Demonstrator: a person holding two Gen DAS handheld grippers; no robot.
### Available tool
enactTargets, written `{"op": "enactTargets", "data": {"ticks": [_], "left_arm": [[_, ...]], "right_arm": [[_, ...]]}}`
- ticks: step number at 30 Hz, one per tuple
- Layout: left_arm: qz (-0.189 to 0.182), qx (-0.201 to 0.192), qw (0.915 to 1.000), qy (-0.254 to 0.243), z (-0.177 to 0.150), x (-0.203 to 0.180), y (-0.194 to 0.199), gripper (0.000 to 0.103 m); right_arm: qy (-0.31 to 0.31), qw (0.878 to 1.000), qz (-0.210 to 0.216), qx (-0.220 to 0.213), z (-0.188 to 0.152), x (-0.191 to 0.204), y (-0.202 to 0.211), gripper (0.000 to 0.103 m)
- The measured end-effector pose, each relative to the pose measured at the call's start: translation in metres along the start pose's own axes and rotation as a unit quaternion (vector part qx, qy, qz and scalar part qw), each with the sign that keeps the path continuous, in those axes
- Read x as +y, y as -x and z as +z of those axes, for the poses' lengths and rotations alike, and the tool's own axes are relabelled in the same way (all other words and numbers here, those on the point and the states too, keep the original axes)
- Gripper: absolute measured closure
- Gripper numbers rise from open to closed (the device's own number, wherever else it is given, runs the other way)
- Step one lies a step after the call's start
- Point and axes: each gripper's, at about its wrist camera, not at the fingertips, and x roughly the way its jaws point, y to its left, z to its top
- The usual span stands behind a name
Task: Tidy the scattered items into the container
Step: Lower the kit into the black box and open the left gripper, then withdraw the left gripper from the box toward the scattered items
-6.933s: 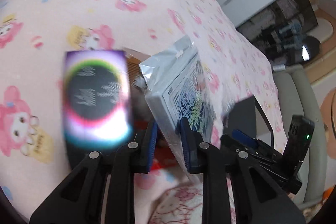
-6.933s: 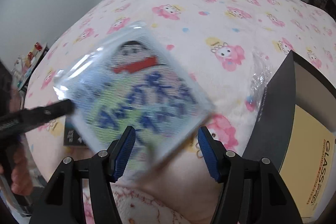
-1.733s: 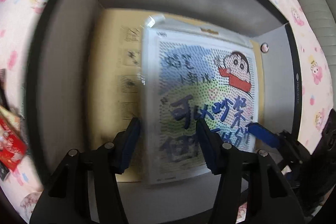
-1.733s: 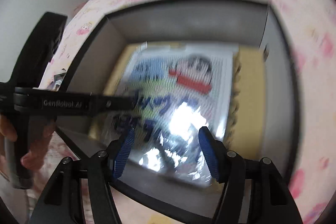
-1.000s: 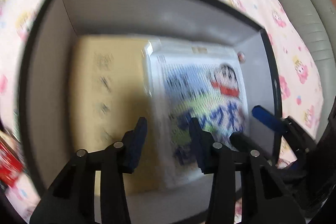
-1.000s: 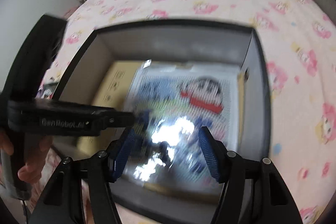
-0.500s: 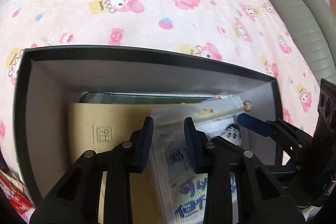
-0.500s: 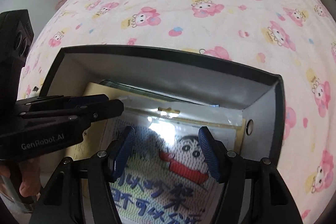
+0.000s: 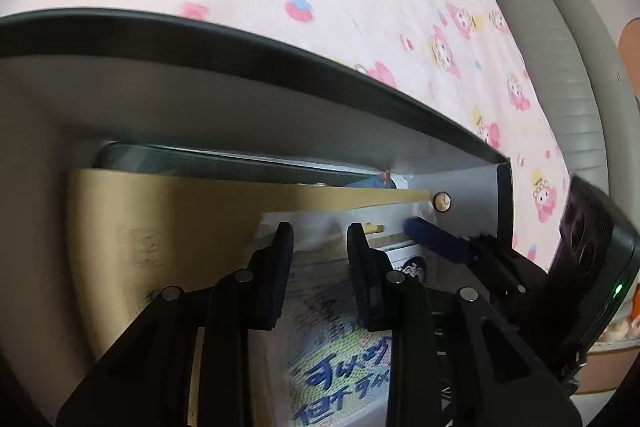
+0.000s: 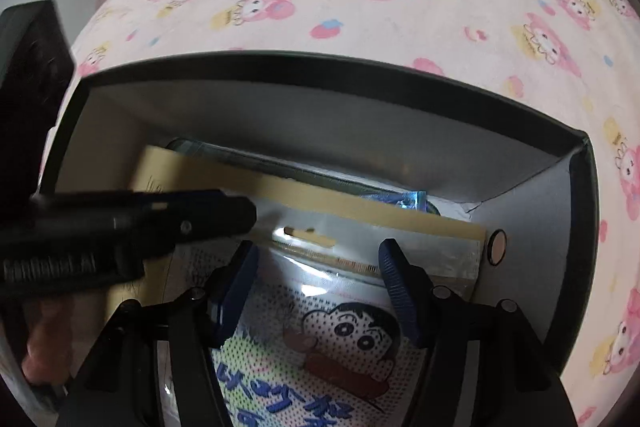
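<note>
A: How's the left gripper [image 9: 320, 239]?
B: Pointing steeply down, jaws narrow and just been closing, nothing pinched between them.
A: The right gripper [image 10: 318, 255]?
B: Beside it, aimed down, jaws wide apart, gripping nothing

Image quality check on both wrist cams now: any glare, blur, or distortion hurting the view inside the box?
Left wrist: the box rim bows from fisheye; the beige card print is smeared, the packet text soft. Right wrist: a glare patch sits on the packet's plastic top near the hang hole; the left gripper crossing the frame is blurred; the cartoon face stays sharp.
</note>
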Motion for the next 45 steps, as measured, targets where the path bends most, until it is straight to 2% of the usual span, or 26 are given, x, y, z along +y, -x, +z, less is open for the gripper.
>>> {"op": "enactTargets", "data": {"ticks": [2, 4, 7, 8, 11, 16, 23, 26, 28, 34, 37, 40, 45], "left_arm": [[0.033, -0.025, 0.9991, -0.001, -0.009, 0.003, 0.017, 0.076], [0.053, -0.024, 0.9983, 0.003, -0.016, 0.007, 0.023, 0.076], [0.03, 0.01, 0.9995, 0.01, -0.028, 0.013, 0.015, 0.076], [0.028, 0.008, 0.9995, 0.009, -0.032, 0.013, 0.015, 0.076], [0.04, 0.009, 0.9991, -0.013, -0.036, 0.003, 0.017, 0.076], [0.056, 0.02, 0.9973, -0.042, -0.041, -0.016, 0.016, 0.062], [0.064, 0.022, 0.9965, -0.049, -0.043, -0.016, 0.03, 0.059], [0.077, -0.022, 0.9953, -0.054, -0.051, -0.019, 0.055, 0.059], [0.077, -0.046, 0.9929, -0.078, -0.066, -0.031, 0.073, 0.057], [0.097, -0.119, 0.9783, -0.139, -0.119, -0.072, 0.121, 0.047], [0.1, -0.137, 0.9718, -0.164, -0.121, -0.085, 0.135, 0.047], [0.101, -0.154, 0.967, -0.176, -0.141, -0.085, 0.157, 0.047], [0.101, -0.174, 0.9624, -0.183, -0.161, -0.089, 0.163, 0.047]], "right_arm": [[0.005, 1.0, -0.007, -0.003, -0.006, 0.005, 0.006, 0.043], [-0.007, 1.0, 0.001, -0.009, -0.01, 0.008, 0.012, 0.044], [-0.025, 0.999, 0.007, -0.019, -0.013, 0.005, 0.014, 0.044], [-0.03, 0.999, 0.004, -0.021, -0.014, 0.004, 0.014, 0.044], [-0.036, 0.999, 0.006, -0.024, -0.02, 0.008, 0.018, 0.044], [-0.06, 0.997, 0.019, -0.036, -0.039, 0.008, 0.026, 0.044], [-0.079, 0.995, 0.036, -0.047, -0.053, 0.009, 0.035, 0.043], [-0.093, 0.993, 0.028, -0.061, -0.061, 0.012, 0.045, 0.043], [-0.101, 0.991, 0.019, -0.089, -0.07, 0.017, 0.062, 0.041], [-0.121, 0.977, -0.022, -0.174, -0.093, 0.028, 0.114, 0.035], [-0.134, 0.97, -0.032, -0.201, -0.107, 0.031, 0.136, 0.033], [-0.148, 0.962, -0.04, -0.227, -0.122, 0.037, 0.158, 0.033], [-0.147, 0.957, -0.028, -0.248, -0.145, 0.054, 0.184, 0.033]]}}
